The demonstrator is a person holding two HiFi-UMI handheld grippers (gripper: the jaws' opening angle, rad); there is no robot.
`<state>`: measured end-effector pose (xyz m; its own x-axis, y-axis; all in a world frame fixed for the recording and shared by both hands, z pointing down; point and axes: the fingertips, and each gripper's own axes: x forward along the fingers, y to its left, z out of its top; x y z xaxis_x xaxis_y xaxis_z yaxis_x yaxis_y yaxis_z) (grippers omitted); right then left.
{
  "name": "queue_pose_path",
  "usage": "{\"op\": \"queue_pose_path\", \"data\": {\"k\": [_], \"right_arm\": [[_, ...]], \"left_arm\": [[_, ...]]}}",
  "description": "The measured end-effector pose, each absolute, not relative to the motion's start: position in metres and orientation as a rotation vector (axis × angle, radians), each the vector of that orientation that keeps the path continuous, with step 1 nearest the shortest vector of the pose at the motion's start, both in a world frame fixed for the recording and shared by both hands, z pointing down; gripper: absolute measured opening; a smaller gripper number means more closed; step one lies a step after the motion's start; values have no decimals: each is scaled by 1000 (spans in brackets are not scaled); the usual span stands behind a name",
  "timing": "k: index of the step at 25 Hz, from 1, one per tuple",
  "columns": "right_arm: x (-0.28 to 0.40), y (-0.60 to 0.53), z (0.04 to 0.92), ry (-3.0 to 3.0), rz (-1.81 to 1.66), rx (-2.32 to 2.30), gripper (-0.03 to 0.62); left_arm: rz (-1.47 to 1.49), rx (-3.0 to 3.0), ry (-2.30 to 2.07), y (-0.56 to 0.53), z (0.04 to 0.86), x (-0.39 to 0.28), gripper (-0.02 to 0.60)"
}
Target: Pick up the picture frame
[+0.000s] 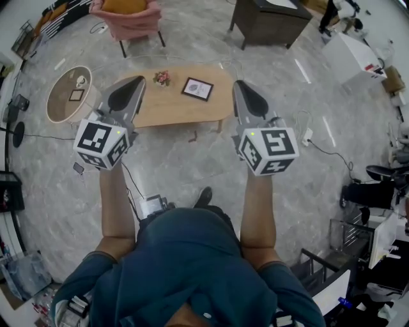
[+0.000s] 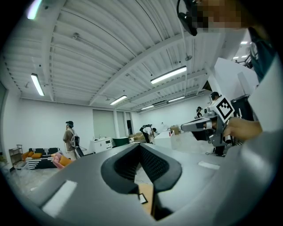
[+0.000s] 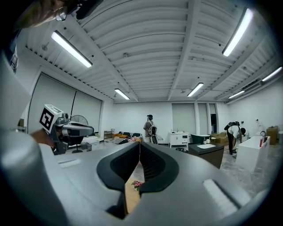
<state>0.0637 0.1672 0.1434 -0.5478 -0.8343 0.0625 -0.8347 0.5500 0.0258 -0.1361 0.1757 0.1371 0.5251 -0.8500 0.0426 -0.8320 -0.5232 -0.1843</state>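
The picture frame, dark-edged with a white mat, lies flat on the low wooden table, right of its middle. A sliver of the picture frame shows through the left jaws. My left gripper is shut and empty, held level over the table's left end. Over the table's right end my right gripper is shut too, with nothing in it. The frame lies between the two grippers, nearer the right one. The right gripper shows in the left gripper view, the left gripper in the right one.
A small pot of pink flowers stands on the table left of the frame, seen also as flowers. A round side table, a pink armchair and a dark cabinet stand around. A person stands at the back of the room.
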Motion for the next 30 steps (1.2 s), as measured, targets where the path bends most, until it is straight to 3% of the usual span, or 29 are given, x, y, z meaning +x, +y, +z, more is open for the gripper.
{"op": "queue_pose_path", "data": {"k": [14,30], "right_arm": [[101,97,151,-2795,32,1329,12],[122,48,164,-2704,50,1456,12]], "left_arm": [[-265,-2541,1586,131,143,-96,-1],[-244,-2631,1439,56,153,-71,-2]]}}
